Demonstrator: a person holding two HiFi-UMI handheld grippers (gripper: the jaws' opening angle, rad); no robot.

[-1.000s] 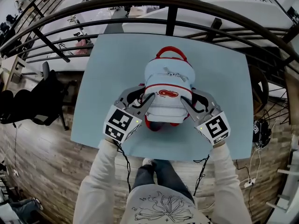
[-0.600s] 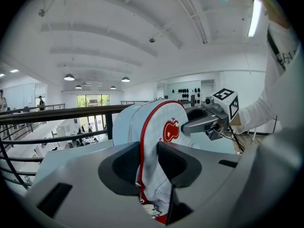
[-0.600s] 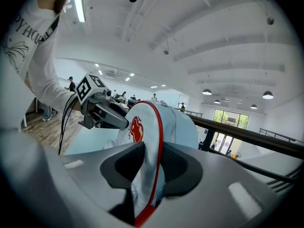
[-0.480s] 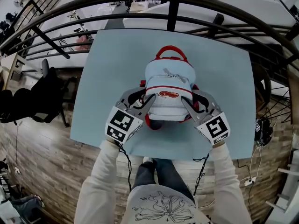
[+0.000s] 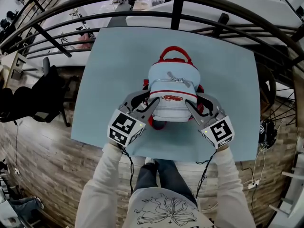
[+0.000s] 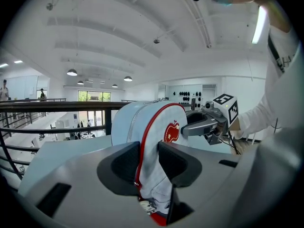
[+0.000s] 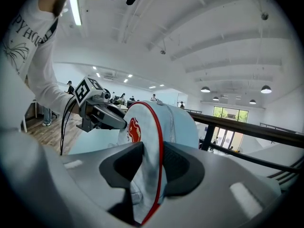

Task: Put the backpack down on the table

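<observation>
- The backpack (image 5: 172,91) is held upright over the middle of the table (image 5: 114,56), slightly toward the near edge, with its red handle (image 5: 174,52) on top.
- Left gripper (image 5: 152,102): the side fabric and red piping are pinched between the pads, and the jaws are opening.
- Right gripper (image 5: 189,105): the opposite side's fabric is pinched the same way, and the jaws are opening too.
- Whether the base is fully seated on the table cannot be told from any view.
- Risk: if the release is finished before the base is seated, a short drop and a topple can be expected.
- Risk: the body is soft and upright, so a slump toward the near edge could be caused by an uneven release.
- Risk: fabric could be snagged on a pad during withdrawal, and the backpack dragged over.
</observation>
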